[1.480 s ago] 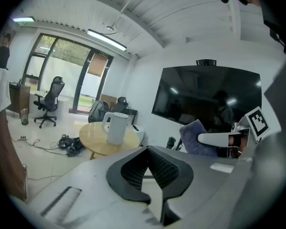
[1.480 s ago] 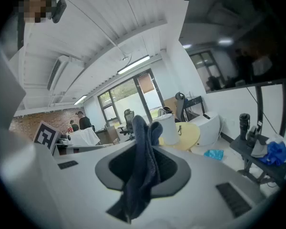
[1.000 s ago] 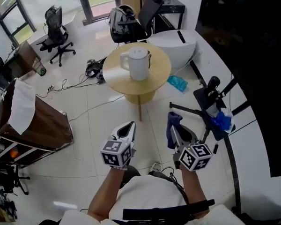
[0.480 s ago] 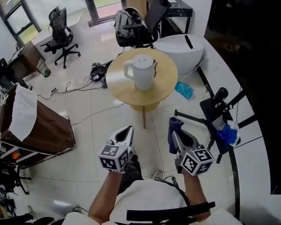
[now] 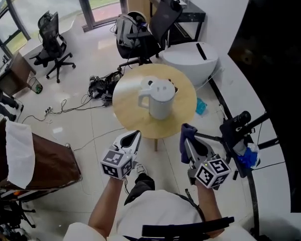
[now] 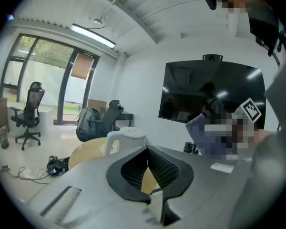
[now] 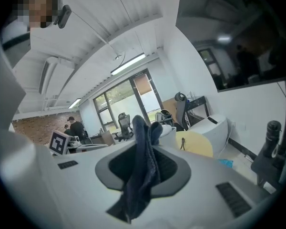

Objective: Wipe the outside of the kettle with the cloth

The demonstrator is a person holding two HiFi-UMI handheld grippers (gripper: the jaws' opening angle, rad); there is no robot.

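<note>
A white kettle (image 5: 160,99) stands upright in the middle of a round wooden table (image 5: 128,112). Both grippers hover short of the table's near edge, apart from the kettle. My left gripper (image 5: 136,134) is shut with nothing between its jaws. In the left gripper view the kettle (image 6: 127,138) shows just beyond the closed jaws. My right gripper (image 5: 185,138) is shut on a dark blue cloth (image 5: 186,132). In the right gripper view the cloth (image 7: 144,168) hangs out of the jaws and hides most of the kettle (image 7: 168,135).
A black tripod stand (image 5: 236,129) with a blue rag is close on the right. A white rounded unit (image 5: 193,59) and office chairs (image 5: 140,36) stand behind the table. On the floor lie cables (image 5: 98,87) and a teal cloth (image 5: 200,106). A brown cart (image 5: 37,162) is at left.
Both grippers have moved forward toward the table, which now sits nearer and lower in the head view. The cloth stays clamped in the right gripper, and the left stays shut.
</note>
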